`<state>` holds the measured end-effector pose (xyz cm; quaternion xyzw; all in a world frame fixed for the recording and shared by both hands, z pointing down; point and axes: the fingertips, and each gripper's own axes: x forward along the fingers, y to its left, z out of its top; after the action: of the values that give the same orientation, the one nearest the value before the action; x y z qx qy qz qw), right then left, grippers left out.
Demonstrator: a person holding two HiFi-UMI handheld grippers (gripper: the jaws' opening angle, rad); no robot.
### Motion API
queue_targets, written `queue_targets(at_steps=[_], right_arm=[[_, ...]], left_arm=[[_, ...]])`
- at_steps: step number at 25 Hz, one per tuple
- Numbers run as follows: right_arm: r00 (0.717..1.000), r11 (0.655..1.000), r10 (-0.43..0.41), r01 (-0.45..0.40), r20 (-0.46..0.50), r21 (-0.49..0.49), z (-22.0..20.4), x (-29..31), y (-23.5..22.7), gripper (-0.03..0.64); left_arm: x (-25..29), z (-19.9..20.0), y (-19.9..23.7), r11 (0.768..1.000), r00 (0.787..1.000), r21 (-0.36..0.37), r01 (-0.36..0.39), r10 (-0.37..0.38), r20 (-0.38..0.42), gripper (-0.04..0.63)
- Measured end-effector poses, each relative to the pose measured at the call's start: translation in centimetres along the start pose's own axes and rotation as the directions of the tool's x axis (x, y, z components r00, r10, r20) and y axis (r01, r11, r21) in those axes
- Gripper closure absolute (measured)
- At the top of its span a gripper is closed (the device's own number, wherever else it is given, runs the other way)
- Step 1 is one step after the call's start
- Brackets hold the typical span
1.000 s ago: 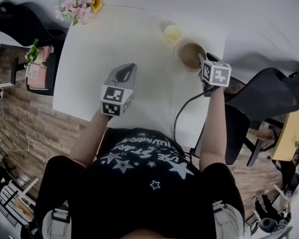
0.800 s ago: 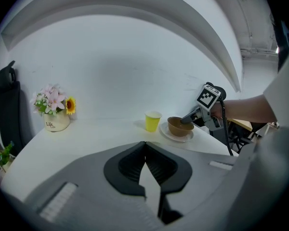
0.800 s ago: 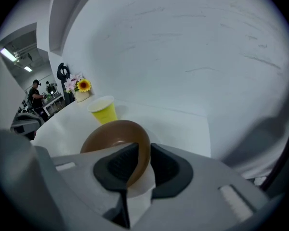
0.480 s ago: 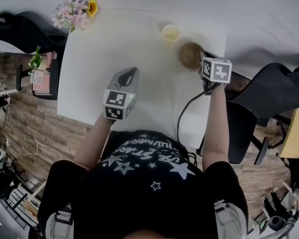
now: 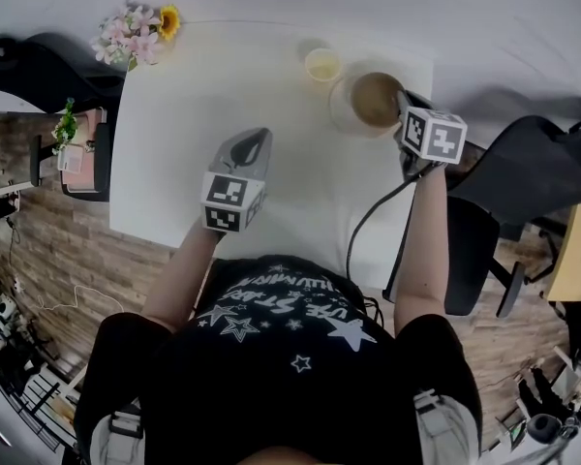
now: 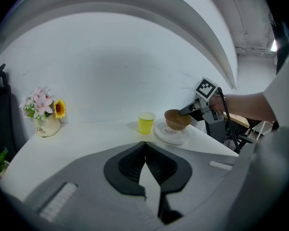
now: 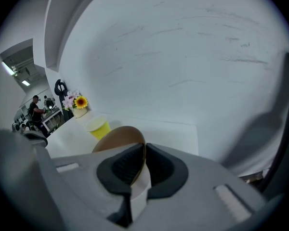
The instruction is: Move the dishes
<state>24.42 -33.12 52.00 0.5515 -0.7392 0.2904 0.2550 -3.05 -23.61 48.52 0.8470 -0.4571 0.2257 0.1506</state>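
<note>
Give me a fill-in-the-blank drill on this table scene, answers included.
1. The right gripper clamps the brown bowl by its ____.
2. The cup beside the white plate is ____ in colour.
3. The left gripper holds nothing, and its jaws are ____.
4. The vase at the table's far corner holds ____.
Answers: rim; yellow; shut; flowers.

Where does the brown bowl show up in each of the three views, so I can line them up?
Head view: brown bowl, upper right of the picture.
Left gripper view: brown bowl, right of centre, mid-height.
Right gripper view: brown bowl, low centre, seen nearly edge-on and very close.
Shared landmark: the yellow cup, which sits just left of the bowl in all three views.
</note>
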Motion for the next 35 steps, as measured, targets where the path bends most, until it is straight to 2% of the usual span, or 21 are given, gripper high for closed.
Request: queue_targets(at_steps=[11,25,35], right_arm=[[0.991,0.990,-0.112,0.105,0.079,0.094,2.3,0.2,-5.7,0.595],[0.988,0.958,-0.136,0.112,0.072,0.265,1.3,2.8,-9.6,0.595],[0.988,0.962,-0.155,0.148,0.014,0.228,0.1,2.8,-9.9,0.558]], left_arm=[[1.6,0.0,-0.3,1.000,1.000,0.009,0.019,-0.019,-0.021,0.584],[3.0,-0.6,-0.8,1.000,0.998,0.004,0.026,-0.026,-0.061,0.584],[3.4,-1.0,-1.9,0.999,0.997,0.027,0.039,-0.038,-0.067,0.584]])
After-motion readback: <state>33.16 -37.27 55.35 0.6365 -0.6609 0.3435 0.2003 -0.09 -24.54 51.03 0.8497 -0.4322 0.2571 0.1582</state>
